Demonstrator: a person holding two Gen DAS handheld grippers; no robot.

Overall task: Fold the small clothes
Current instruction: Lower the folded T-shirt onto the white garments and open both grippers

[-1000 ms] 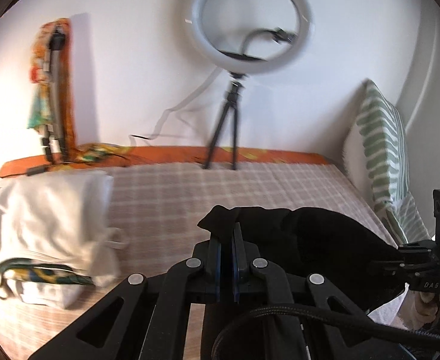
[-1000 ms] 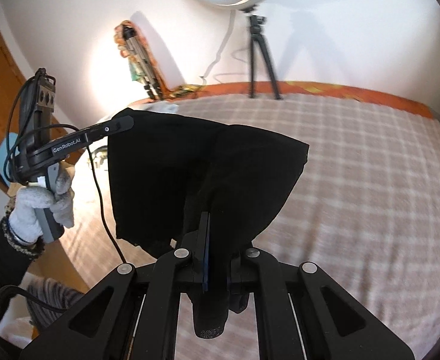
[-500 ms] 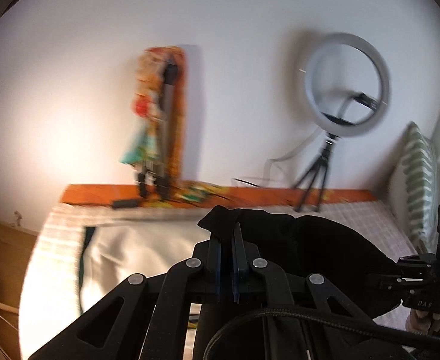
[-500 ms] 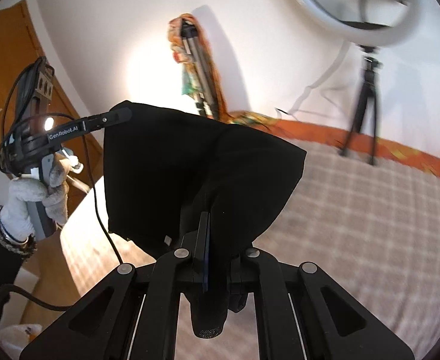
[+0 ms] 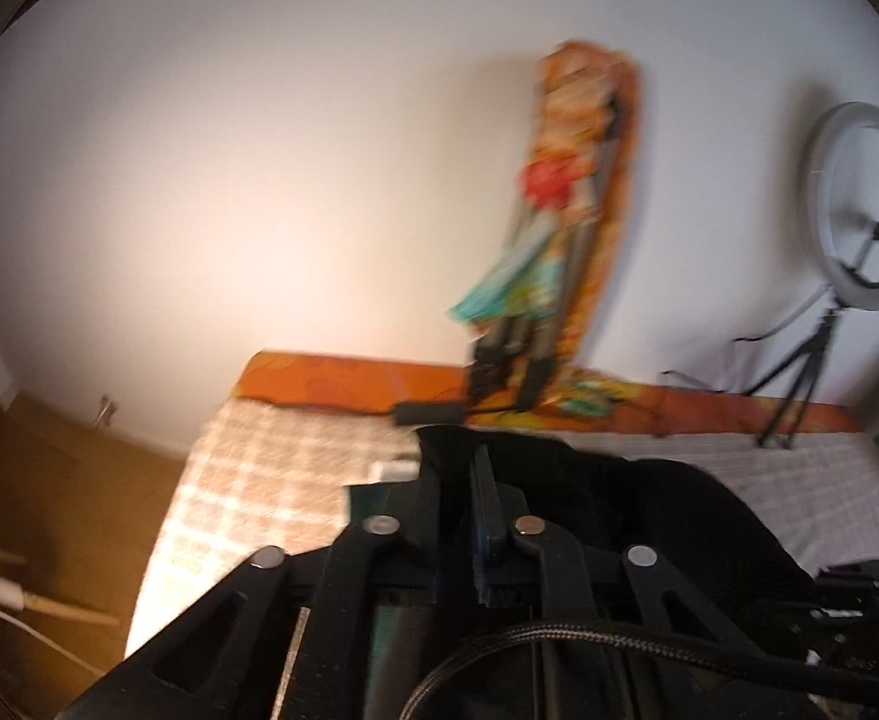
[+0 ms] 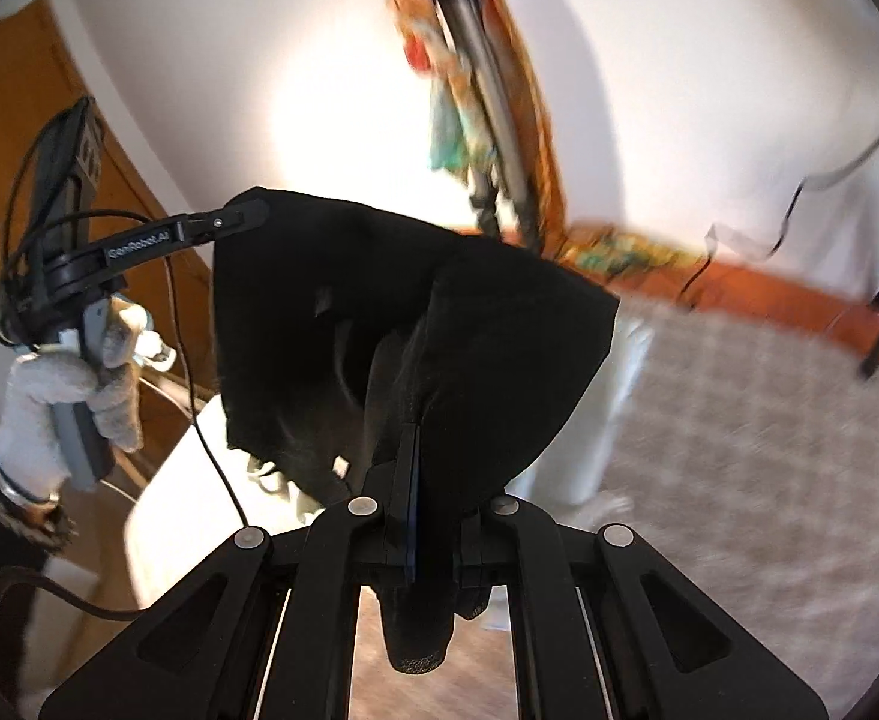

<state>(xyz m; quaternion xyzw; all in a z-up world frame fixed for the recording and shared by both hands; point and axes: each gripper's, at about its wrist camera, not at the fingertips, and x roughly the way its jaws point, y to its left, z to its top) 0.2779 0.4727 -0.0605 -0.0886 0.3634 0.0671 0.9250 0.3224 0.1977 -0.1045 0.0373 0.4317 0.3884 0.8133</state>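
A black garment hangs spread in the air between my two grippers, above the left end of the bed. My right gripper is shut on its near edge, and the cloth drapes over the fingers. My left gripper, held by a gloved hand, still carries the far corner at its tip. In the left wrist view the left gripper shows a narrow gap, its jaws opening, with the black garment bunched at them.
Below lies the bed with a checkered cover and a white folded pile on it. A tripod wrapped in colourful cloth leans on the wall. A ring light stands at the right, a wooden door at the left.
Both grippers have swung leftward together with the black garment stretched between them, toward the bed's left end. The gap between the left fingers looks slightly wider.
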